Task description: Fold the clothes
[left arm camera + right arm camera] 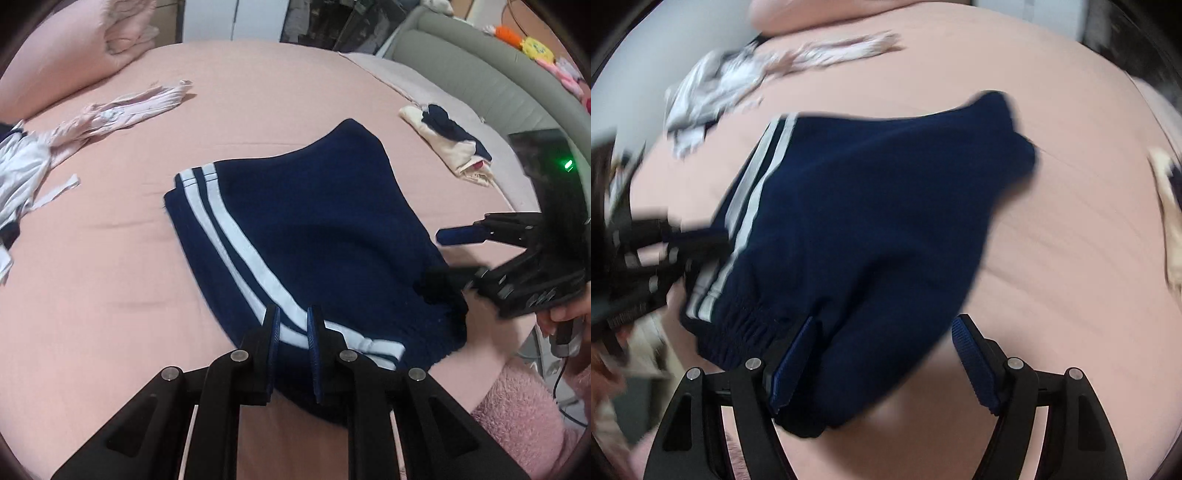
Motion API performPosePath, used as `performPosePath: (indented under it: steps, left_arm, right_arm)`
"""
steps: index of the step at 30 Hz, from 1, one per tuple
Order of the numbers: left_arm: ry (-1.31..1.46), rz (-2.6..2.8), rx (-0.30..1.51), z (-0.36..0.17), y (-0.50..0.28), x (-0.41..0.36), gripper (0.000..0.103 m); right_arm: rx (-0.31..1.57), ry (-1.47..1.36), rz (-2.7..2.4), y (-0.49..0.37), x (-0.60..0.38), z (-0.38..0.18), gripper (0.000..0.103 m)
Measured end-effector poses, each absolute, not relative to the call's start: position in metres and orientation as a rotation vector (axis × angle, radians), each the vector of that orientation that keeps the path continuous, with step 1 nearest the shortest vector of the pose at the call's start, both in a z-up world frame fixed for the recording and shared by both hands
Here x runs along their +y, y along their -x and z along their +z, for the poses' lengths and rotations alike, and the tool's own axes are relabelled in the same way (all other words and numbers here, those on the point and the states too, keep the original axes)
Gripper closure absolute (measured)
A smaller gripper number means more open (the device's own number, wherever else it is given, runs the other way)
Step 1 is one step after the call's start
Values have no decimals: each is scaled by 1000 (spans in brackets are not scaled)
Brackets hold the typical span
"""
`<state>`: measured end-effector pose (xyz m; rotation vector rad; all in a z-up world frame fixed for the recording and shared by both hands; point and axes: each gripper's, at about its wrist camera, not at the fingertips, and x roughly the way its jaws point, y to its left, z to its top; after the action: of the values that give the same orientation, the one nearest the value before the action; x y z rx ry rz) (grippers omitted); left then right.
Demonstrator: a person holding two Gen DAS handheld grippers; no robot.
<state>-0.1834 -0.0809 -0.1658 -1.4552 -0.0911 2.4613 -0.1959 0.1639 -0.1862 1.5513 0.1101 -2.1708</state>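
The navy shorts (317, 229) lie on the pink bed (110, 258), folded over once, waistband nearest the tongs. The left tongs (293, 328) are pinched on the striped waistband corner; the right tongs (882, 354) stand open over the other waistband end, gripping nothing. The fold looks midway: next, I judge, the right must close on its corner so both can lift together.

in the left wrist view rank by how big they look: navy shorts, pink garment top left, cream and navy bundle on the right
1. navy shorts, clearly largest, though also nearest the camera.
2. pink garment, long and thin.
3. cream and navy bundle, smallest.
The last two lie farther away near the fisheye edge, so their order is unsure.
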Motion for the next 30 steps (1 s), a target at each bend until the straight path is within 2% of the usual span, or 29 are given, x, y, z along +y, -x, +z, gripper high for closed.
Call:
performPosePath:
  steps: [2, 4, 6, 10, 13, 16, 19, 23, 27, 30]
  left_arm:
    - [1486, 2452, -24, -171, 183, -73, 90]
    - [1549, 2429, 25, -181, 185, -68, 90]
    - [1552, 2415, 10, -178, 185, -70, 90]
    - [1526, 2390, -27, -166, 185, -85, 90]
    - [1479, 2436, -20, -159, 202, -88, 90]
    - [1448, 2430, -66, -158, 224, -81, 90]
    - [1428, 2372, -104, -167, 242, -62, 90]
    - [1497, 2349, 5, -190, 248, -49, 90]
    - [1494, 2356, 119, -189, 228, -72, 89]
    - [1464, 2371, 111, -179, 220, -84, 89]
  right_arm:
    - [58, -1513, -2197, 192, 164, -180, 27]
    - [85, -1558, -2204, 191, 159, -185, 27]
    - [147, -1690, -2150, 189, 158, -206, 27]
    - [93, -1721, -2115, 175, 179, -207, 27]
    - [62, -1713, -2104, 179, 182, -195, 27]
    - [139, -1603, -2187, 195, 166, -178, 27]
    - [137, -1552, -2180, 215, 139, -186, 27]
    - [265, -1586, -2138, 247, 100, -235, 27]
    - [324, -1611, -2102, 229, 119, -231, 27]
    - [315, -1606, -2093, 219, 141, -224, 26]
